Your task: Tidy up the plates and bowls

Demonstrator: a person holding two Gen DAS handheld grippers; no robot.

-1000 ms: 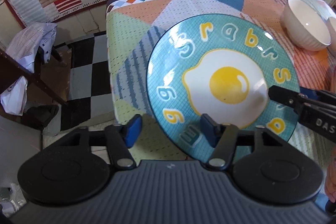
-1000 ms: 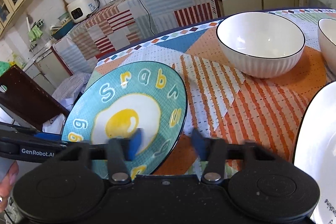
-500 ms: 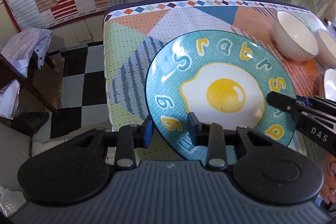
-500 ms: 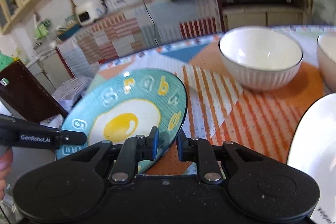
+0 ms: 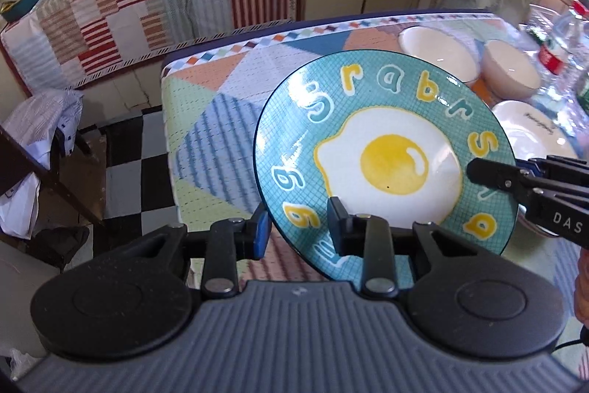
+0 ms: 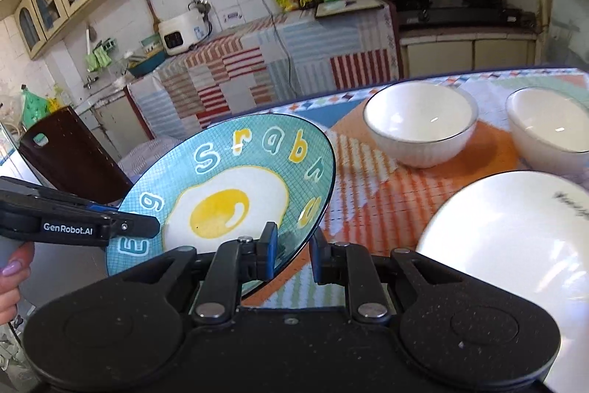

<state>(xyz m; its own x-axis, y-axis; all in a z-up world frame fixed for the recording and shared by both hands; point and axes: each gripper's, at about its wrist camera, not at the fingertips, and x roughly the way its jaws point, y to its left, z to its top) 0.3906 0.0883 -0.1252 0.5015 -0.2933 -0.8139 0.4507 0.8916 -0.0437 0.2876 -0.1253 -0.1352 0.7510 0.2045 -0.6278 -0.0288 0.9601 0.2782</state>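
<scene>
Egg plate (image 5: 386, 150) clamped at opposite rims by left gripper (image 5: 300, 232) and right gripper (image 6: 292, 255). Only the left view shows the plastic bottle (image 5: 559, 39).

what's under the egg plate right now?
The egg plate is off the table, tilted, both grippers clamped on its rim. Below it shows patchwork tablecloth. In the left wrist view it covers part of the white plate; anything else beneath is hidden.

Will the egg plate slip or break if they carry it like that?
The egg plate looks glazed and shiny, so it is probably slippery. It seems stiff ceramic and would likely crack if dropped. The left gripper and right gripper pinch only its rim, so it might tilt.
</scene>
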